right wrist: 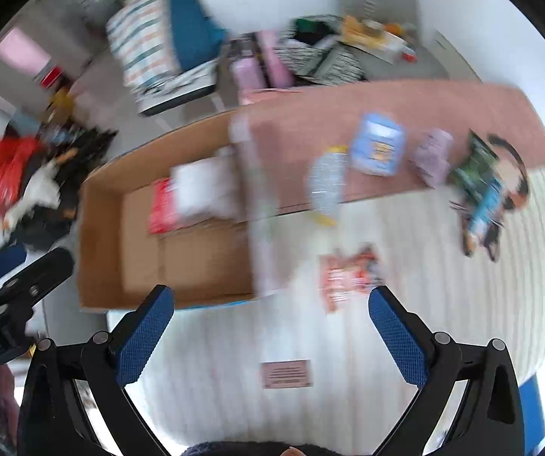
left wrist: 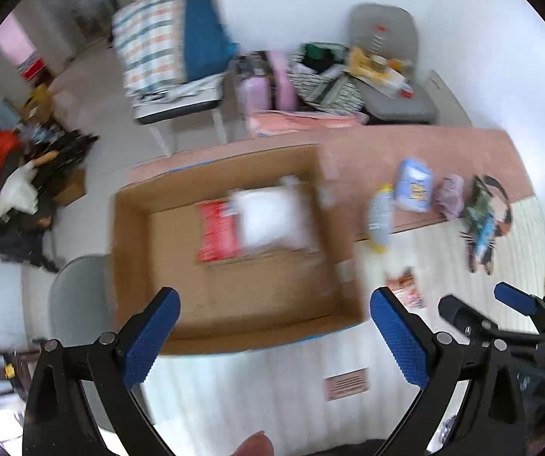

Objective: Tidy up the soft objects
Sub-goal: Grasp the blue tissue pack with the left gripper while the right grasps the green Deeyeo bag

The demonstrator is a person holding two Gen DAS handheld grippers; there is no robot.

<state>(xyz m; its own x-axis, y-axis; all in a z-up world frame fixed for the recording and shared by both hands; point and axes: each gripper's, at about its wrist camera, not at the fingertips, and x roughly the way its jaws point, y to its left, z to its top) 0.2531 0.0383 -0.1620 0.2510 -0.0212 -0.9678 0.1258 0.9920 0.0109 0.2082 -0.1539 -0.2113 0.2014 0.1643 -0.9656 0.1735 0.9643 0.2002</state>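
My left gripper (left wrist: 274, 306) and right gripper (right wrist: 271, 302) are black with blue, dimpled pads. The cardboard box (left wrist: 131, 235) is plain brown; in it lie a red packet (left wrist: 217, 231) and a white pack (left wrist: 272, 216). The quilted bed cover (right wrist: 443, 266) is cream with ribbed stripes, the blanket (right wrist: 405, 102) dusty pink. On it sit a light-blue pack (right wrist: 377, 148) and a lilac bundle (right wrist: 432, 155).
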